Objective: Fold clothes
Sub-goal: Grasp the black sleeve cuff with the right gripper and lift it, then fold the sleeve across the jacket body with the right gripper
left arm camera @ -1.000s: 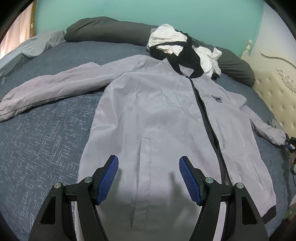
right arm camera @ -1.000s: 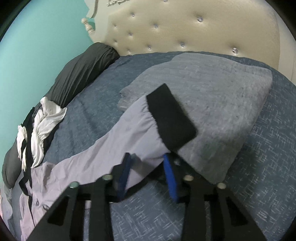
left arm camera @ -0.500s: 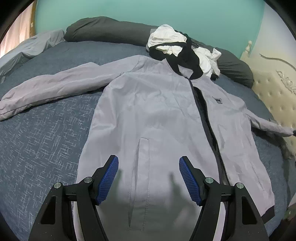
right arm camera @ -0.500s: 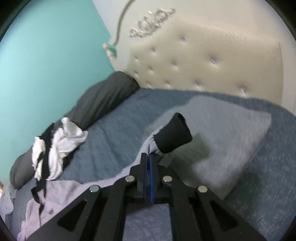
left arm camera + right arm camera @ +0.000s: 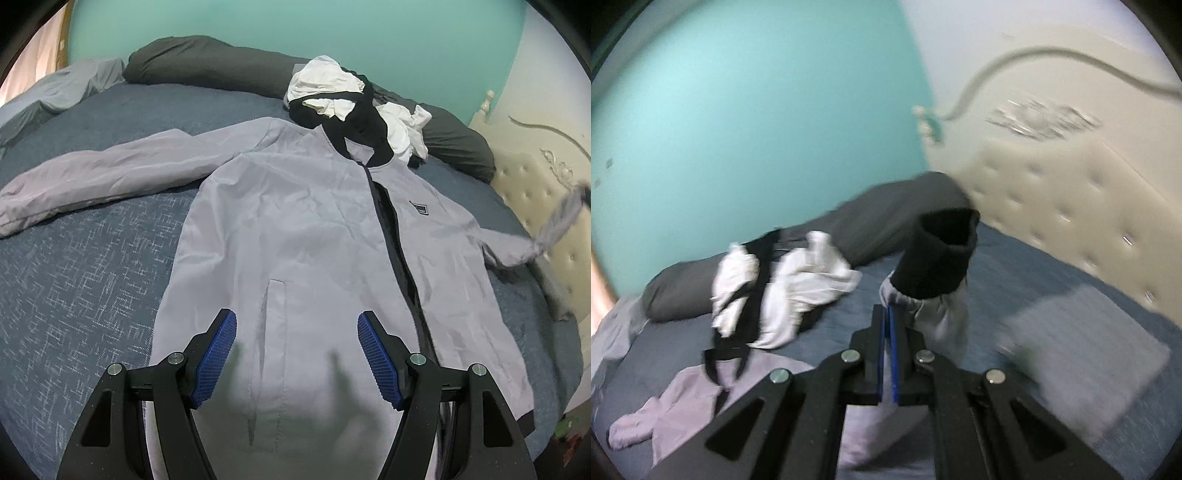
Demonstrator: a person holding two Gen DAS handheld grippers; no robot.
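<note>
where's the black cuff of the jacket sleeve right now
In the right wrist view the black cuff stands lifted off the bed just beyond the right tool, which is shut on the grey sleeve below it.

Jacket (image 5: 295, 229) smooth matt cloth; headboard (image 5: 1071, 206) tufted, slight sheen.

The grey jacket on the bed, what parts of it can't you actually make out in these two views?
- Jacket hem: left wrist view, hidden behind the left tool and its shadow.
- Raised sleeve: left wrist view, motion-blurred, its end cut off by the edge.
- Sleeve cloth in the pinch: right wrist view, covered by the shut right tool; only the black cuff shows.
</note>
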